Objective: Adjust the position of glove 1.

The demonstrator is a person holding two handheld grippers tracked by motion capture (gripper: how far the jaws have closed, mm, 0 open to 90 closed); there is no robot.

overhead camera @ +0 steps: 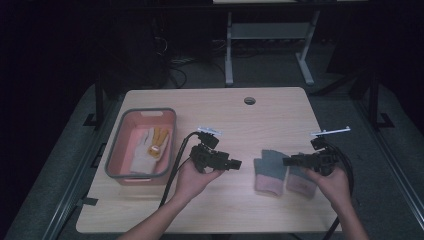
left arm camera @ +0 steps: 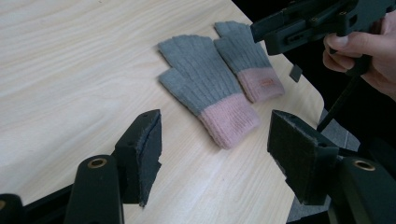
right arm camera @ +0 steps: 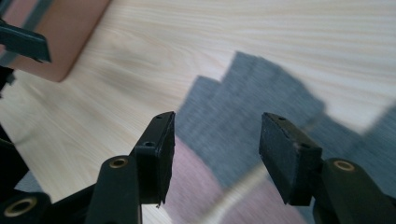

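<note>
The place looks like a lab or test room, kept dark. A plain wooden table point(overhead camera: 280, 107) with a cable hole point(overhead camera: 249, 100) stands on grey flooring, a white-legged desk frame point(overhead camera: 270, 35) sits behind it, and loose cables point(overhead camera: 175, 67) lie about.

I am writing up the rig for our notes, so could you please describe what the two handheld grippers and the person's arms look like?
Both the left gripper and the right gripper are black, pistol-like tools with two blocky jaws faced with dark pads, and brass-coloured bushings show at the jaw bases. Each carries a pale grey plate on top and trails a thick black cable. The forearms are bare, with no sleeves visible.
</note>
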